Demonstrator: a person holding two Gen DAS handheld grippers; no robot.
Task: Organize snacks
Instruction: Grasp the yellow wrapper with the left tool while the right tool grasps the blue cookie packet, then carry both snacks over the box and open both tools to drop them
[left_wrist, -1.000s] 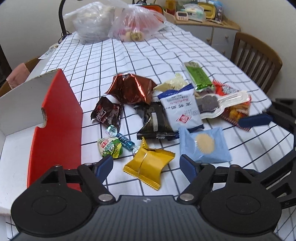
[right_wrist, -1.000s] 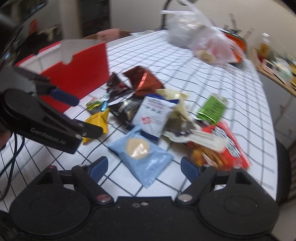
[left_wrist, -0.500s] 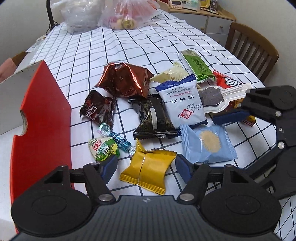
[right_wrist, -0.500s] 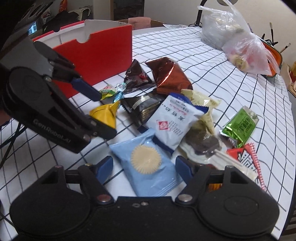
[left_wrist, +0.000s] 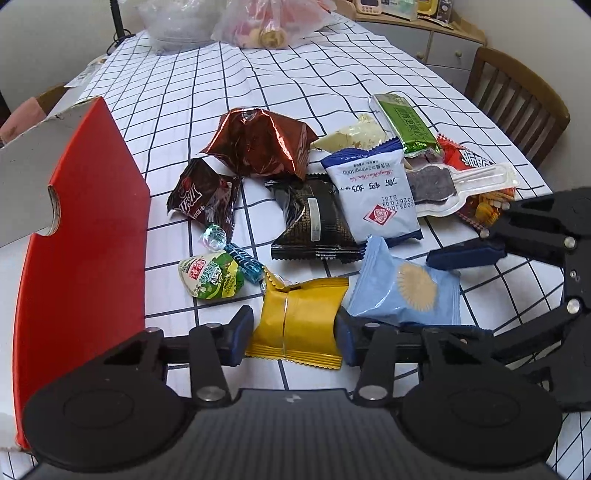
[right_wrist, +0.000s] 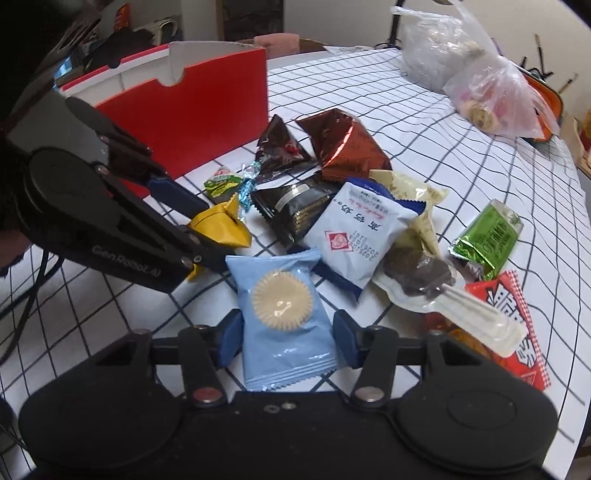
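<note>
A pile of snack packets lies on the checked tablecloth (left_wrist: 236, 96). A yellow packet (left_wrist: 299, 314) sits between my left gripper's (left_wrist: 291, 338) pads. The jaws are closing and both pads touch its edges, and in the right wrist view the yellow packet (right_wrist: 221, 225) looks creased in the left gripper (right_wrist: 214, 232). My right gripper (right_wrist: 288, 341) is closing on a light blue packet (right_wrist: 284, 314) with a round biscuit printed on it, pads against both sides. The left wrist view shows that blue packet (left_wrist: 406, 291) in the right gripper (left_wrist: 417, 291). A red open box (left_wrist: 85, 258) (right_wrist: 192, 122) stands to the left.
Other packets lie beyond: white-and-blue (left_wrist: 373, 192), black (left_wrist: 314, 225), copper foil (left_wrist: 258, 144), green (left_wrist: 406, 122), a clear-wrapped ice-cream bar (left_wrist: 443, 184), small candies (left_wrist: 210, 273). Plastic bags (left_wrist: 269, 22) sit at the far end. A wooden chair (left_wrist: 517, 99) stands at the right.
Both grippers have narrowed their jaws, the left around the yellow packet and the right around the blue one. Both cameras sit a little closer to the pile, and the blue packet has turned lengthwise.
</note>
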